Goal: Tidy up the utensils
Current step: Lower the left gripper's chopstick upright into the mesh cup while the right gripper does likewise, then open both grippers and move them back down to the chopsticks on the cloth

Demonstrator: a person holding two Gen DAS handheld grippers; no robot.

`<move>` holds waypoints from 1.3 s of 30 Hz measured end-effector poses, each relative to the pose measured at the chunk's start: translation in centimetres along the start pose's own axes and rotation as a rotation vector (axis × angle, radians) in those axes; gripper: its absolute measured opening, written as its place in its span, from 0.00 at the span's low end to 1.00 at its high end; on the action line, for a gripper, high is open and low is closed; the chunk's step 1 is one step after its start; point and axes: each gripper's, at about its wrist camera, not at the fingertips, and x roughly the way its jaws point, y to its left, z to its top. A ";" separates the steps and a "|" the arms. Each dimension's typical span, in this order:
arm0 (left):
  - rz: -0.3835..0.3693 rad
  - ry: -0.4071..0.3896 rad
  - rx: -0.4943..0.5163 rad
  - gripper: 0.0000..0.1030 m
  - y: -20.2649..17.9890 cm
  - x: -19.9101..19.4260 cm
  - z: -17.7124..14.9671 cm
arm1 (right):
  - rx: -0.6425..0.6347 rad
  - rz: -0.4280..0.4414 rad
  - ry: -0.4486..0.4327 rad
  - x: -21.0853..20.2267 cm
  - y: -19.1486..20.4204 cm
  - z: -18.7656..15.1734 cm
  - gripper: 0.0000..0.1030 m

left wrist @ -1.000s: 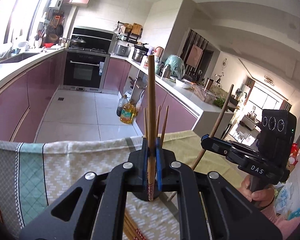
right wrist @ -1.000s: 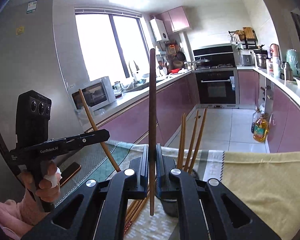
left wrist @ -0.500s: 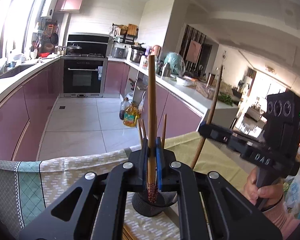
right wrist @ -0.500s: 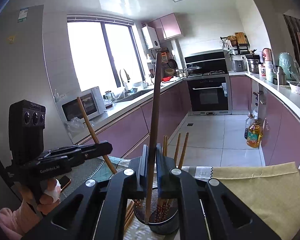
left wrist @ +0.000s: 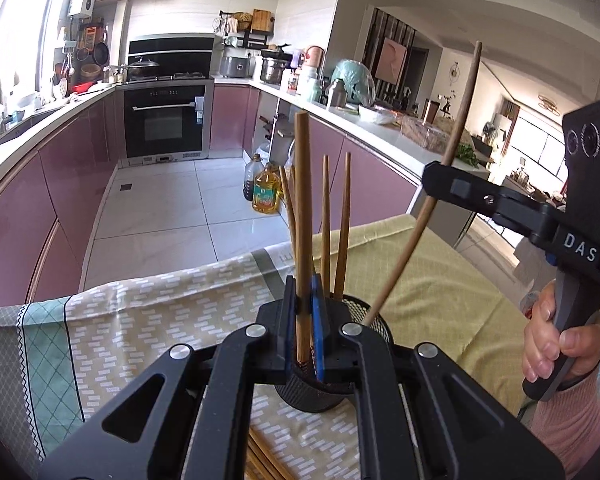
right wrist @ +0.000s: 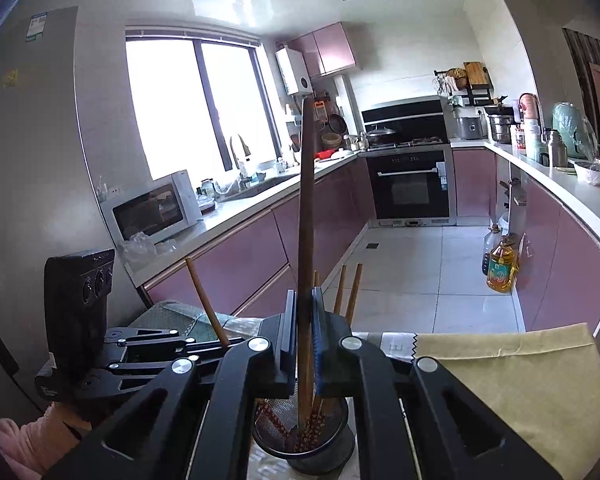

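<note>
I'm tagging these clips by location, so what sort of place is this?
A home kitchen, most likely. A built-in black oven sits under a gas hob among glossy pink cabinets, a white microwave stands on the counter by the window, and a yellow bottle of cooking oil stands on the tiled floor.

Over the round black wire-mesh holder (right wrist: 305,436) we find the way crowded: several brown wooden chopsticks (left wrist: 342,224) stand upright in it, and the two long sticks clamped in our black two-finger left gripper (left wrist: 305,308) and black two-finger right gripper (right wrist: 305,320) both reach down into its mouth. The two grippers sit near each other on either side of the holder. We see bare room on the mustard-yellow cloth (right wrist: 512,384) to the right and the pale patterned cloth (left wrist: 160,320) to the left.
</note>
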 end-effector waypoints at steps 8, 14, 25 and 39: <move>-0.019 0.057 0.004 0.08 0.7 1.5 -0.7 | 0.037 0.010 0.184 3.2 -1.3 -1.5 0.06; -0.018 0.082 -0.006 0.08 1.0 2.7 -0.5 | 0.052 -0.002 0.270 5.5 -1.3 -2.8 0.06; 0.034 0.063 -0.037 0.25 1.9 2.7 -1.4 | 0.085 -0.043 0.210 5.2 -1.8 -3.5 0.34; 0.191 0.035 -0.045 0.47 4.3 -3.0 -9.6 | -0.077 0.106 0.182 0.7 5.4 -8.8 0.46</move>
